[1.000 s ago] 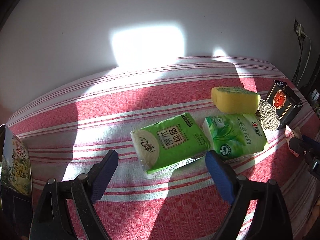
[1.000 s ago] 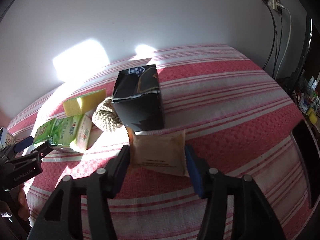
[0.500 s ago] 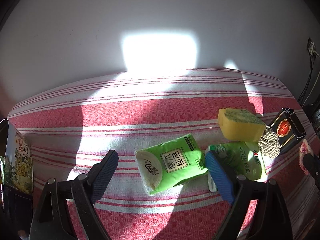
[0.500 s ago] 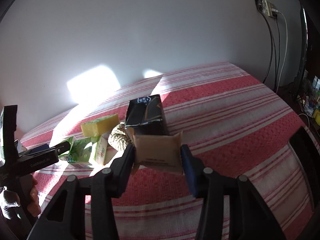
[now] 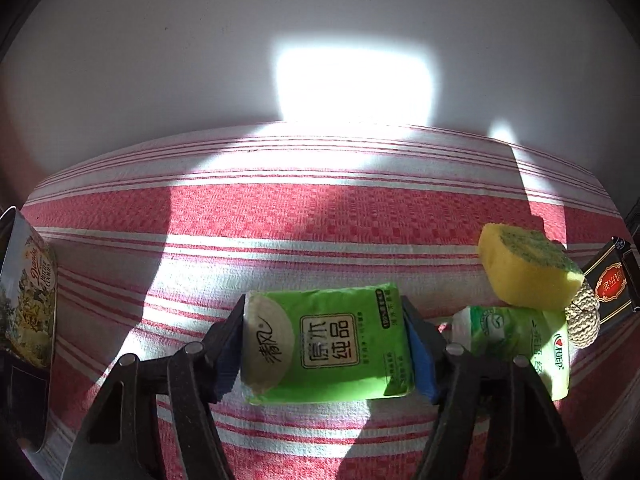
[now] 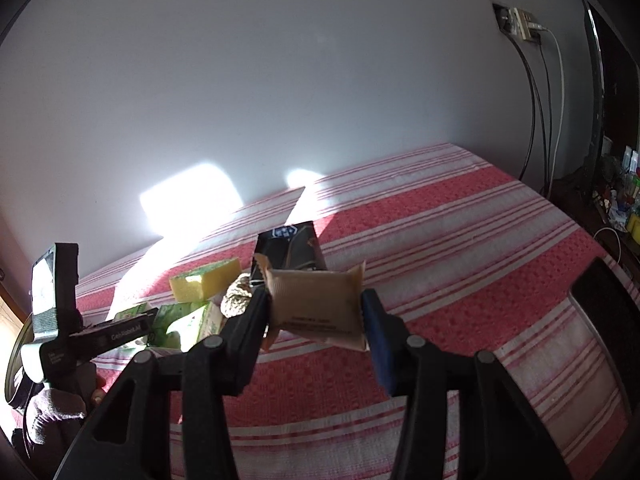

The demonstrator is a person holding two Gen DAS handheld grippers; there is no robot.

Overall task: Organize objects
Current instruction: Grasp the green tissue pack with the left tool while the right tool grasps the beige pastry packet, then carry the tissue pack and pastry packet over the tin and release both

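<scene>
My left gripper (image 5: 326, 344) is shut on a bright green tissue pack (image 5: 328, 340) that lies on the red and white striped cloth (image 5: 280, 220). A second green tissue pack (image 5: 516, 340), a yellow sponge (image 5: 524, 268), a knotted rope ball (image 5: 582, 320) and a black box (image 5: 612, 284) lie to its right. My right gripper (image 6: 316, 312) is shut on a tan snack packet (image 6: 316, 304) and holds it above the cloth. Behind the packet in the right wrist view are the black box (image 6: 288, 248), sponge (image 6: 206, 280) and rope ball (image 6: 236, 300). The left gripper also shows there (image 6: 136, 326).
A round cookie tin (image 5: 28, 296) stands at the left edge of the cloth. A white wall (image 6: 320, 80) runs behind the table, with a socket and hanging cables (image 6: 536, 100) at the right. A dark screen (image 6: 608, 92) and small clutter stand far right.
My left gripper moved forward and closed on the bright green tissue pack. My right gripper lifted the tan packet up off the cloth.
</scene>
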